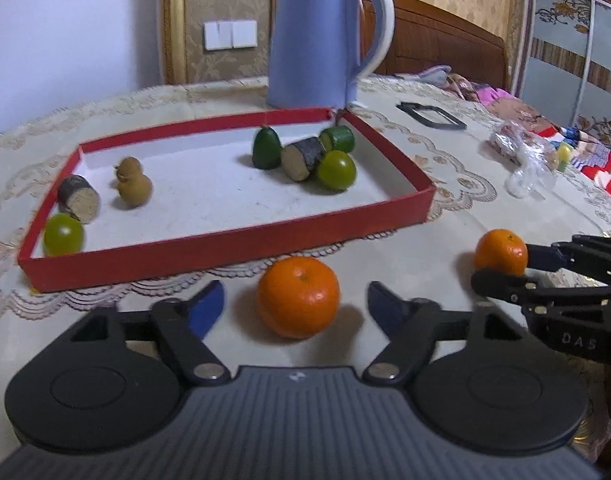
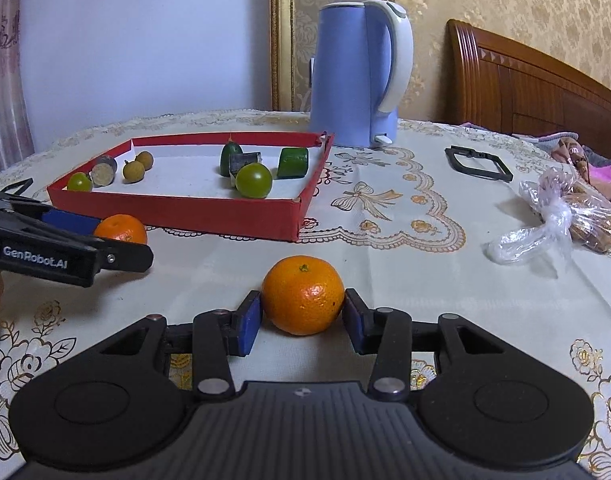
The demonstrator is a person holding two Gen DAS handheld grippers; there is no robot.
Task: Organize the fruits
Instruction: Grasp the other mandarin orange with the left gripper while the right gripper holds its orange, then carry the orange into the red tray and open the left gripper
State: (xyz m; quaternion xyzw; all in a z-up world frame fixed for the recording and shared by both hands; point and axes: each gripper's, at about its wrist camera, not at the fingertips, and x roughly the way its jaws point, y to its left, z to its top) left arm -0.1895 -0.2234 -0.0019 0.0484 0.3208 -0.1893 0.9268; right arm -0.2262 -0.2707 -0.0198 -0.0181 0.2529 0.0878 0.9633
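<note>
Two mandarins lie on the tablecloth in front of a red tray (image 1: 225,248) (image 2: 177,212). One mandarin (image 1: 298,297) (image 2: 120,229) sits between the blue pads of my left gripper (image 1: 297,292) (image 2: 123,240); a gap shows on each side, so that gripper is open. The other mandarin (image 2: 303,294) (image 1: 501,252) rests on the cloth with my right gripper (image 2: 302,300) (image 1: 503,266) shut on it, both pads against its skin. The tray holds green fruits (image 1: 337,169) (image 2: 254,180), brown round fruits (image 1: 132,189) (image 2: 134,171) and cut dark-skinned pieces (image 1: 303,157).
A blue electric kettle (image 1: 325,40) (image 2: 357,76) stands behind the tray. A black rectangular frame (image 1: 431,115) (image 2: 479,164) and a knotted plastic bag (image 1: 525,156) (image 2: 565,216) lie to the right. Beyond the table's right edge is a bed with clothes.
</note>
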